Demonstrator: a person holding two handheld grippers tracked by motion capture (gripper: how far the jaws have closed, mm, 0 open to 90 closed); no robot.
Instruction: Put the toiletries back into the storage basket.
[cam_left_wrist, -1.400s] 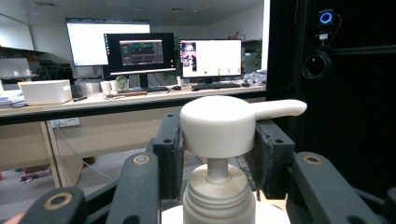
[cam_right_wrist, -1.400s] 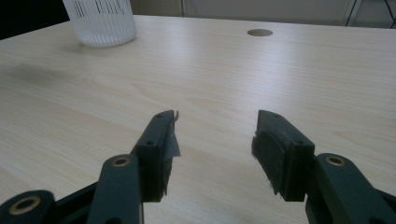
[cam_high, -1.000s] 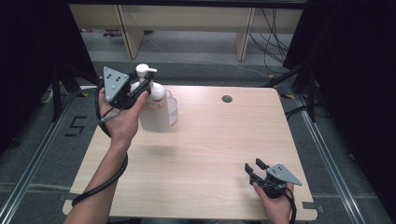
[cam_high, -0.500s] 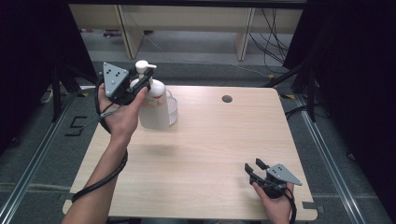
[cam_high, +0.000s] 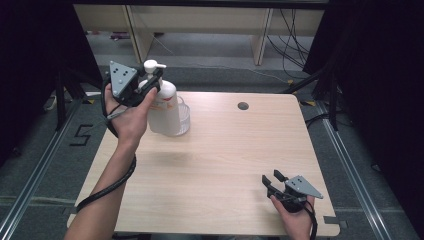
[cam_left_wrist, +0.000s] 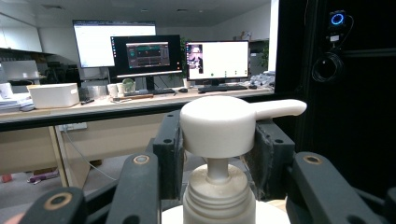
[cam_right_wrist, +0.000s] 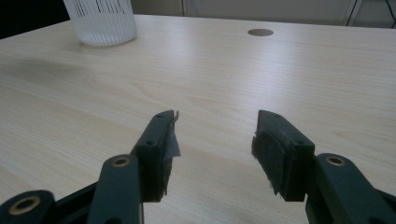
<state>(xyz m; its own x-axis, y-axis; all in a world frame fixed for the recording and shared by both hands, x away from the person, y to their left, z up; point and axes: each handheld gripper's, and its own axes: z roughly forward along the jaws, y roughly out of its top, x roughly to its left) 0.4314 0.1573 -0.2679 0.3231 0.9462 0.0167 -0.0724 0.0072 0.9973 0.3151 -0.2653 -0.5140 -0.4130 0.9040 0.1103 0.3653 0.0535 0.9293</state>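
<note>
A white pump bottle (cam_high: 163, 107) hangs in the air over the table's far left, and its shadow falls on the wood below. My left gripper (cam_high: 152, 81) is shut on the bottle's neck, just under the pump head (cam_left_wrist: 219, 123). In the left gripper view a black pad (cam_left_wrist: 169, 149) stands on each side of the neck. Right behind the bottle a clear ribbed cup (cam_high: 183, 117) stands on the table; the cup (cam_right_wrist: 100, 21) is also at the top left of the right gripper view. My right gripper (cam_high: 272, 181) rests low at the near right, open, with nothing between its fingers (cam_right_wrist: 161, 154).
The light wooden table (cam_high: 225, 150) has a round cable hole (cam_high: 243, 106) near its far edge. Beyond the table are desk legs and cables on the floor. Dark curtains close in both sides.
My left hand has risen a little with the bottle in its grip. The right gripper has stayed where it was.
</note>
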